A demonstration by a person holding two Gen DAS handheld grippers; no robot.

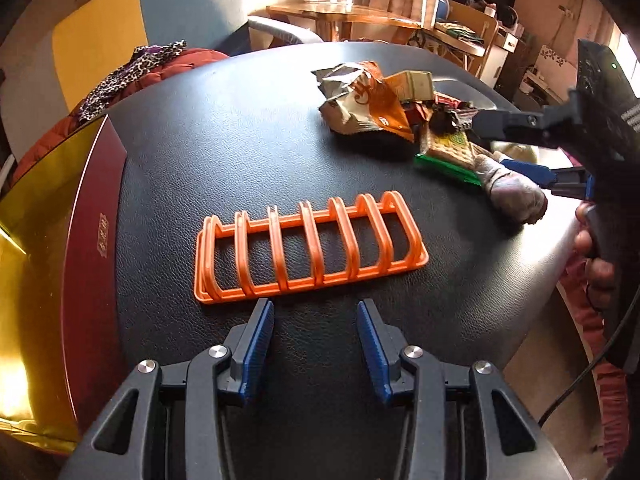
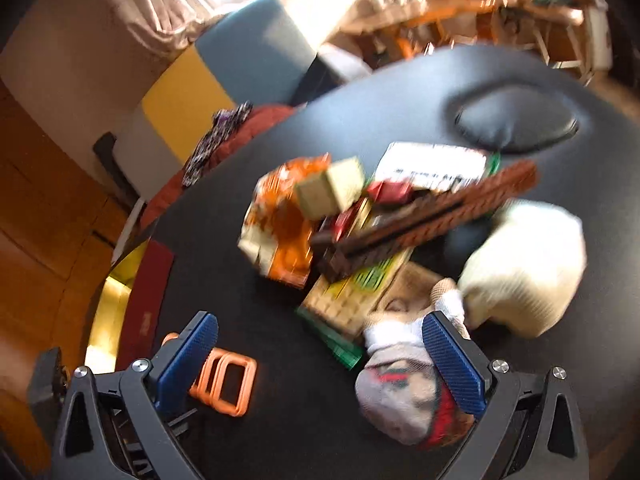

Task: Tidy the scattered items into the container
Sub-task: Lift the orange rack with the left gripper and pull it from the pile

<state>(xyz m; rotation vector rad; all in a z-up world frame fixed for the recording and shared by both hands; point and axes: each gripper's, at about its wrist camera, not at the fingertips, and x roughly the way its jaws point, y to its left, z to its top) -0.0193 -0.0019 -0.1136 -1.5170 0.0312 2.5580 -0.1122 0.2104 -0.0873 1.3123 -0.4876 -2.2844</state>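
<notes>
An orange slotted rack (image 1: 310, 246) lies flat on the black table, just ahead of my left gripper (image 1: 316, 308), which is open and empty. A red and gold box (image 1: 90, 240) stands open at the table's left edge. At the far right lies a pile: an orange crumpled wrapper (image 1: 360, 100), a green packet (image 1: 448, 152), a grey sock (image 1: 512, 192). My right gripper (image 2: 320, 336) is open above the pile in its blurred view, over the green packet (image 2: 348, 300), sock (image 2: 396, 396), brown comb-like piece (image 2: 432, 212) and a cream cloth (image 2: 528, 268). It also shows in the left wrist view (image 1: 516, 148).
The orange rack's end (image 2: 228, 380) and the red box edge (image 2: 152, 300) show in the right wrist view. An oval cushion (image 2: 516, 124) is set in the table's far side. A red garment (image 1: 132, 80) hangs at the far left edge. Chairs and shelves stand beyond.
</notes>
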